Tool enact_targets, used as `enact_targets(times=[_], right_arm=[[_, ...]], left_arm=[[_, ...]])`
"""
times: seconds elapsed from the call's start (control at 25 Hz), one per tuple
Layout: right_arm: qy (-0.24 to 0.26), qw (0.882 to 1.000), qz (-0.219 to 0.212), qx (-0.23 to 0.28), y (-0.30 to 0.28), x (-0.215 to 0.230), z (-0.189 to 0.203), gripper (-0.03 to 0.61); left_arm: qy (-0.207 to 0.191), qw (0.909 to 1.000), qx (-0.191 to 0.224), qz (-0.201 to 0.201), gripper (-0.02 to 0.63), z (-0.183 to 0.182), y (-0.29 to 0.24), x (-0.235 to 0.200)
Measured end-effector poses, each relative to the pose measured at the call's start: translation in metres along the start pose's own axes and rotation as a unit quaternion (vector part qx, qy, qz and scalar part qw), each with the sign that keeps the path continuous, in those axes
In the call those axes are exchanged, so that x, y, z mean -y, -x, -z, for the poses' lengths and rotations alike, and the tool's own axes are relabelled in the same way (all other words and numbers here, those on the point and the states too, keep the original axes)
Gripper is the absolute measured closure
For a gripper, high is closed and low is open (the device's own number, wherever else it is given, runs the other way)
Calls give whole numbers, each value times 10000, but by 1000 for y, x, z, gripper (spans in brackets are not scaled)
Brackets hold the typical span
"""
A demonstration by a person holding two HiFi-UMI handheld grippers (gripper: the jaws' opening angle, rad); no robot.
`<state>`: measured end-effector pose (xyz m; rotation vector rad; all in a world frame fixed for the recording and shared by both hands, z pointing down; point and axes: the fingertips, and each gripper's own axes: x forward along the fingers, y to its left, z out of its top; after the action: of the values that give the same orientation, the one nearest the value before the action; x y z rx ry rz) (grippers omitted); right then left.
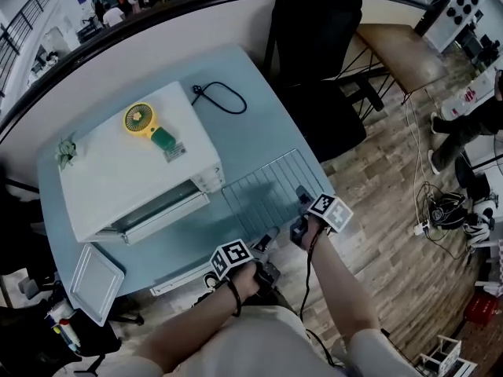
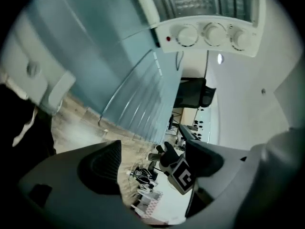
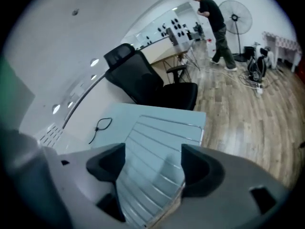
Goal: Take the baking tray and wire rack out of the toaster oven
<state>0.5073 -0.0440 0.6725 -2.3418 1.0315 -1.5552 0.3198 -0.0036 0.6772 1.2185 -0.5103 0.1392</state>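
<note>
Head view: toaster oven (image 1: 137,167) sits on the blue table (image 1: 267,132), door (image 1: 161,214) dropped open, yellow fan (image 1: 141,120) on top. The wire rack (image 1: 271,187) lies flat on the table just right of the oven, fully out. The baking tray (image 1: 96,281) rests at the table's near-left corner, well apart from the rack, also out. The left tongs (image 1: 266,243) and right tongs (image 1: 300,203) hover at the rack's near edge, w/ nothing visibly held.

Left gripper view: left tongs (image 2: 152,161) wide open, nothing btwn the pads. Beyond them are the wire rack (image 2: 138,97) on the table and the oven's knobs (image 2: 214,32), pic rolled over.

Right gripper view: right tongs (image 3: 153,163) open too, above the wire rack (image 3: 157,137), which shows btwn the jaws but isn't pinched. A cable (image 3: 101,125), chair (image 3: 147,85) and a person (image 3: 214,13) are further back.

Progress: both items look to be out of the oven, so the job reads as basically done. Left, if anything: shutting the door and pulling the hands back, but that's a guess.
</note>
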Motion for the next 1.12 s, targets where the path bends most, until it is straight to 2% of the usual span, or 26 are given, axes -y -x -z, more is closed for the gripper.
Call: enact_targets(times=[0.12,0.24,0.32,0.4,0.52,0.56,0.6,0.68,0.76,0.92,1.04,1.12], right_arm=[[625,9969,-472,-10,26,-42,-2,262],[1221,9873,-1004,144,55,-84,-5,339],[1621,9769,-1366,263,77,-113,-6,400],[2033,9629,-1731,379,100,-143,-6,443],[2656,9374,-2136,716,135,-185,-6,489],[2881,9279,-2186,913,147,-196,-7,521],[3102,9177,-2220,1112,157,-208,-8,557],[3424,8988,-2349,1404,175,-230,-9,565],[3578,8842,-2568,1560,193,-252,-6,565],[3489,8641,-3182,1741,238,-296,-2,575],[3633,8389,-3581,1899,272,-330,3,575],[3845,8170,-3795,2015,294,-352,9,575]], left_arm=[[-678,9973,188,211,193,-21,15,29],[-1390,9886,433,389,193,-48,37,59],[-1911,9786,595,474,200,-66,55,79],[-2411,9660,774,525,260,-82,74,98],[-3216,9405,955,533,320,-101,104,125],[-3598,9267,962,501,338,-104,115,134],[-4042,9083,982,452,341,-105,125,145],[-4844,8670,1116,347,358,-107,146,166],[-5353,8325,1394,322,379,-110,169,188],[-6076,7654,2111,219,432,-123,220,228],[-6317,7253,2735,134,498,-139,265,253],[-6447,6989,3094,70,518,-146,297,269]])
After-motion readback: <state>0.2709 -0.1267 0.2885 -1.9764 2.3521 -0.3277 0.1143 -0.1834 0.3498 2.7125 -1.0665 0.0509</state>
